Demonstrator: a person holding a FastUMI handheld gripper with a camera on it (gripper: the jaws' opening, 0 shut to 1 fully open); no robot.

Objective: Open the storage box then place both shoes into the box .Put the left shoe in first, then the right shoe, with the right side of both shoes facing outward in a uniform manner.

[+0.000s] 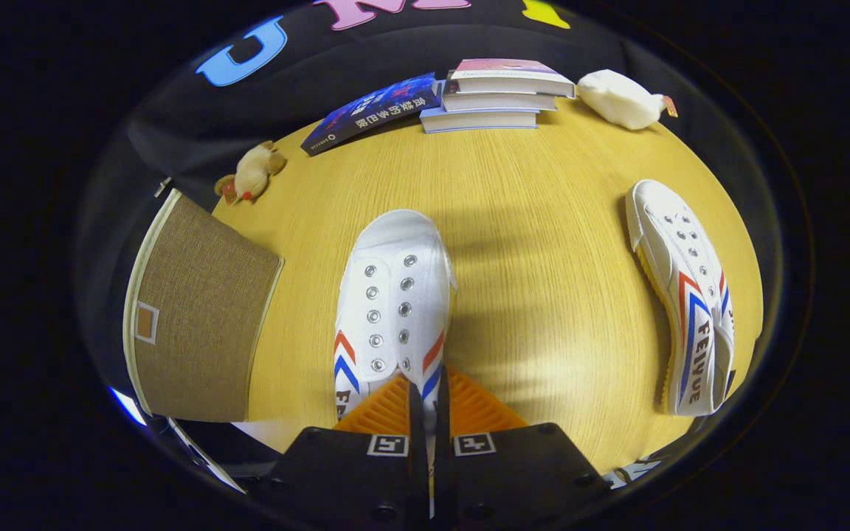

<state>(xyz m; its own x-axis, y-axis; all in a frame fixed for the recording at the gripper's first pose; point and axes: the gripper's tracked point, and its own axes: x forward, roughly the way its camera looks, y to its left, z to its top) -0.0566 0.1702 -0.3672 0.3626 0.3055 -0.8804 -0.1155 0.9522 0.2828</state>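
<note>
A white canvas shoe (394,295) with red and blue chevrons points its toe away from me, straight ahead of my fingers. My gripper (427,413) is shut on the rear collar of this shoe, and a thin strip of white shows between the two fingers. The shoe's shadow falls on the table to its right, so it seems to be lifted. The matching second shoe (683,295) lies tipped on its side on the table, well off to the right. A brown fabric storage box (196,317) with cream trim stands to the left of the held shoe. I cannot tell whether it is open.
The wooden table (528,221) carries a stack of books (499,96) at the far side, with a blue book (373,110) leaning against it. A white plush toy (620,98) lies right of the stack. A small tan plush (251,173) sits beyond the box.
</note>
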